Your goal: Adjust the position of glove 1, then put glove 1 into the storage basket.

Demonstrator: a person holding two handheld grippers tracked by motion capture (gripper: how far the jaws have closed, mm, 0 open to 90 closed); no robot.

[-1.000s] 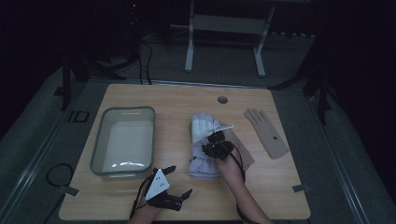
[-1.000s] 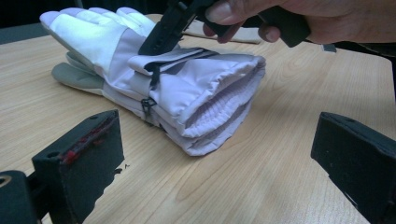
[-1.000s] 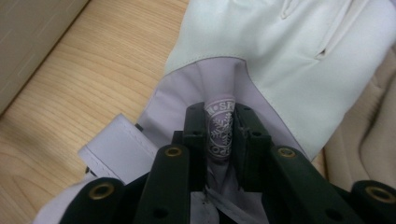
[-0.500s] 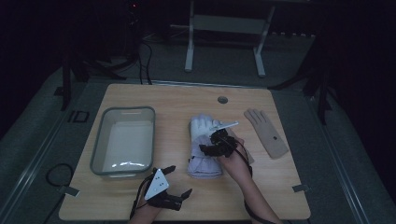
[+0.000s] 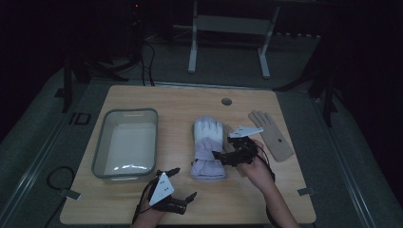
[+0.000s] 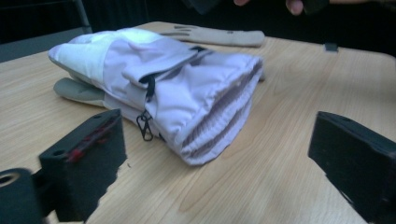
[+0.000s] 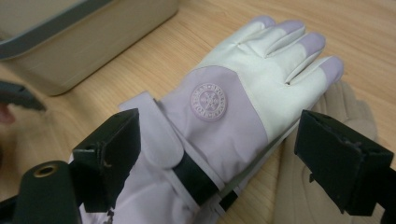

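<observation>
Your right tongs (image 5: 223, 156) have just been opening over the lilac glove (image 5: 207, 147), holding nothing; left tongs (image 5: 183, 183) gape empty; next, regrasp its cuff

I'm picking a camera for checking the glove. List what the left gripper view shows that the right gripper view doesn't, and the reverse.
Left gripper view: the open cuff end of the lilac glove, with a black clip hanging at it. Right gripper view: the round badge on the glove's back, and the grey bin beyond. Shared: the lilac glove, the tan glove beside it, the wooden table.
</observation>
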